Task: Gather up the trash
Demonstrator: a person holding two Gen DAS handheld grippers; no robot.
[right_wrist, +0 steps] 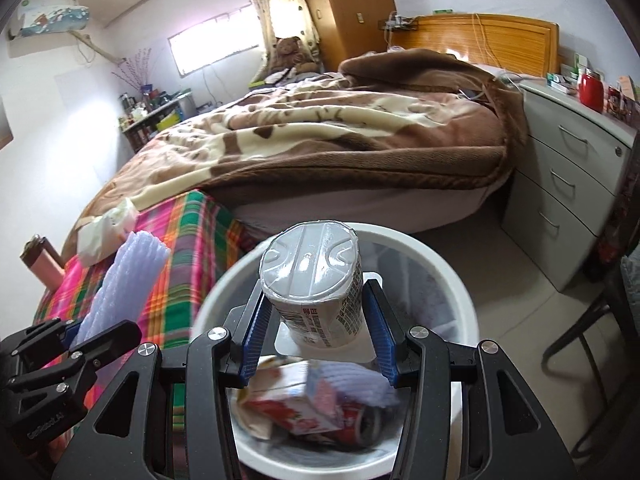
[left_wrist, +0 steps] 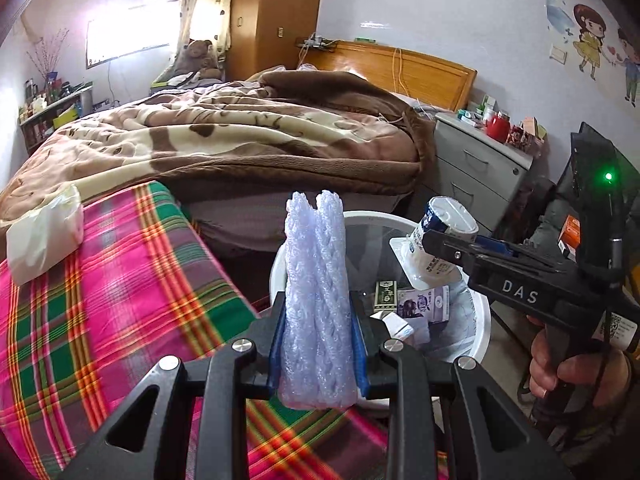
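Two grippers over bin (right_wrist: pixel 448 264): left gripper (left_wrist: pixel 318 344) squeezes soft foam netting (left_wrist: pixel 316 280); right gripper (right_wrist: pixel 316 336), at 3 o'clock, clamps light, stiff yogurt cup (right_wrist: pixel 314 276) mid-body

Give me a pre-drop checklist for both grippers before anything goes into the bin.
1. Right gripper holds the yogurt cup between both pads: ok.
2. Cup sits above the white bin opening: ok.
3. Left gripper is clamped on the foam sleeve: ok.
4. Sleeve is over the bin: not ok; in the right wrist view it hangs over the plaid cloth, beside the rim.
5. Bin has room: ok; cartons lie low inside.
6. Cup is empty and will not spill: cannot tell.
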